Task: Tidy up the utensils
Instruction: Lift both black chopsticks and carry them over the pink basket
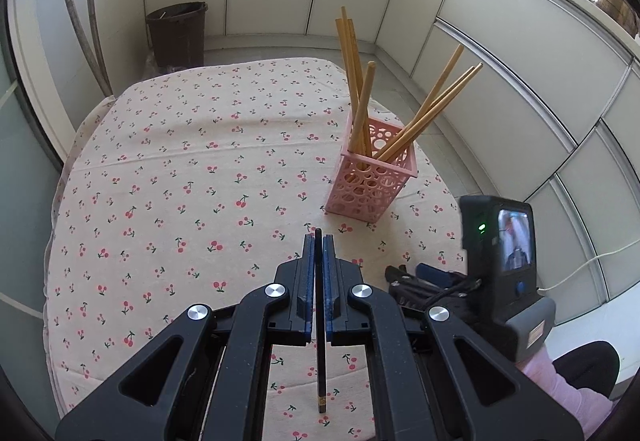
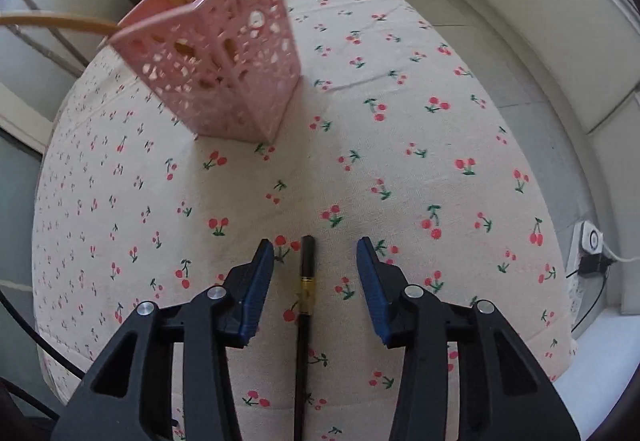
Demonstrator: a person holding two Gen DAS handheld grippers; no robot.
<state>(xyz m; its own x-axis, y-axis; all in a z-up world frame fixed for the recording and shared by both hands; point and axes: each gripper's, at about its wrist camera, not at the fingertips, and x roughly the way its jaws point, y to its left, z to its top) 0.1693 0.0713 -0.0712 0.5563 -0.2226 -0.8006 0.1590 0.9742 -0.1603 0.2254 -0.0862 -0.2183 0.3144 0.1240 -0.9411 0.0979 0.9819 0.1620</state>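
Left gripper (image 1: 319, 241): blue-padded jaws together, clamped on a thin black chopstick (image 1: 321, 361) that runs straight down between the pads; its tip pokes just past the fingertips at 12 o'clock, and its lower end with a small gold mark hangs toward 6 o'clock over the cloth.

Right gripper (image 2: 315, 247): jaws apart, pads not touching anything. A second black chopstick with a gold band (image 2: 305, 297) lies in the gap between the blue pads, clear of both, running from 12 to 6 o'clock. Cannot tell whether it rests flat on the cloth.

Both grippers are over the counter covered with a cream cloth printed with red cherries (image 1: 180, 161).

In the left wrist view, the pink perforated plastic utensil holder (image 1: 370, 177) stands upright on the cloth at about 1 o'clock from the left gripper, well apart from it. Several long pale wooden chopsticks (image 1: 360, 101) stand in it, fanning out to 12 and 2 o'clock. In the right wrist view the holder sits at 11 o'clock from the right gripper, blurred.

Further out: the right handheld unit with its small lit screen (image 1: 514, 237) at 3 o'clock; a brown waste bin (image 1: 176, 35) on the floor at 11 o'clock past the counter's far edge; white cabinet fronts (image 1: 500, 61) beyond.
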